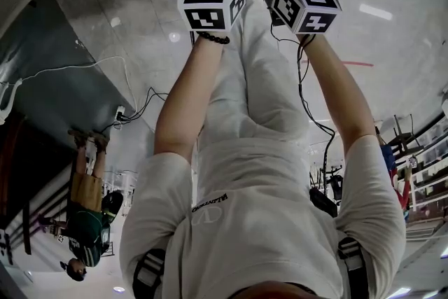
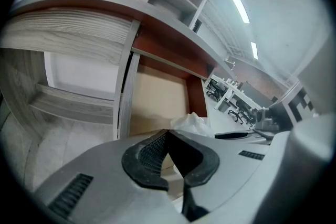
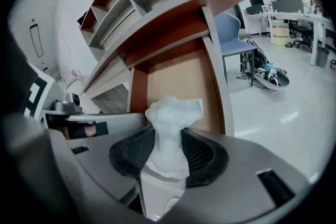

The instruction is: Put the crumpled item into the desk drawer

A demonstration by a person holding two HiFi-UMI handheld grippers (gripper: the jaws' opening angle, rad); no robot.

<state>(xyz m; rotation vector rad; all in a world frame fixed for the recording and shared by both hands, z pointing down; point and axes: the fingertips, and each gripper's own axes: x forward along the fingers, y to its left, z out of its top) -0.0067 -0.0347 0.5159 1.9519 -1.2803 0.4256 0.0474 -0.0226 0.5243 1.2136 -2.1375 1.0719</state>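
A: Nearest, the right gripper (image 3: 169,144): jaws clamped on the wad (image 3: 174,113). The pads meet its pinched waist on both sides, and its crumpled top stands clear above them. Grip looks light.
B: And the left gripper (image 2: 170,152)?
A: Jaws apart, nothing between. Both grippers tilt down toward the drawer (image 3: 181,78).
B: Drawer state?
A: Pulled open under the desk (image 3: 210,0), tan bottom bare. The wad lines up with the drawer's mouth, nearer its front than its back. Whether it is past the front edge, cannot tell.
B: Beyond the drawer?
A: To its right, a chair (image 3: 231,29) on pale floor (image 3: 283,107). Well apart, no concern.
B: Risks?
A: My read: the wad is light and springy.
- Let go short of the drawer's front edge, it lands on the floor.
- Let go too high, it may bounce off a drawer side.
- It could cling to a ribbed pad and come out again with the jaws.
- The left gripper, close beside the drawer's mouth, could knock it on the way down.
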